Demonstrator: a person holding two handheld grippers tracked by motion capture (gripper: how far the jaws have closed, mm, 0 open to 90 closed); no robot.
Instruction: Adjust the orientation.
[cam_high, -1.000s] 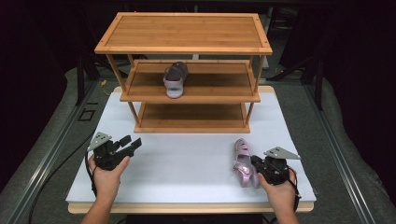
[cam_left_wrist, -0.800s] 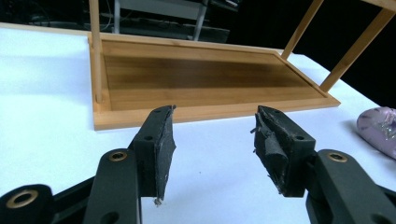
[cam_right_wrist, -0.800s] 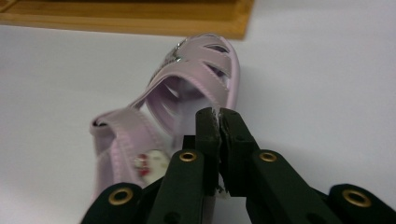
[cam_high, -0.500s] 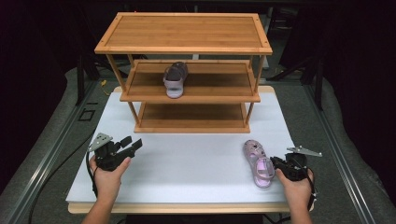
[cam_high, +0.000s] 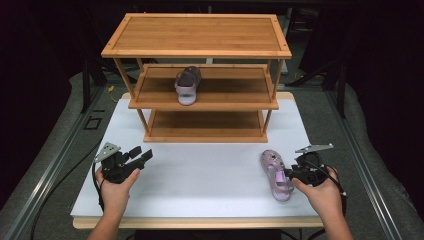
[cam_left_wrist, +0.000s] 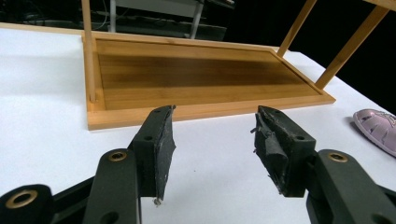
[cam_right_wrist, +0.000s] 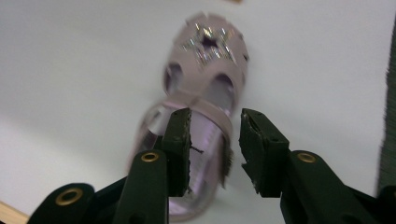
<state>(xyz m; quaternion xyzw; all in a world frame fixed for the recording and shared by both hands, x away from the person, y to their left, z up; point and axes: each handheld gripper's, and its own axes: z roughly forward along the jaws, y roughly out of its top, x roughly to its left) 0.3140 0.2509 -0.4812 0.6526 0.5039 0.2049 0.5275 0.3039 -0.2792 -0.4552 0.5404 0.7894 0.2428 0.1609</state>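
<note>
White tabletop (cam_high: 200, 175) carries the pink sandal (cam_right_wrist: 201, 116) right below my right gripper (cam_right_wrist: 215, 140), long axis running away from its jaws, which have just been opening off the heel strap. My left gripper (cam_left_wrist: 212, 140) hangs open and empty, well apart.

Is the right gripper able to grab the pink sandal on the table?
Probably yes. The right gripper sits right over the pink sandal with its jaws, which have just been opening, apart above the heel strap. Nothing lies between them on the table.
</note>
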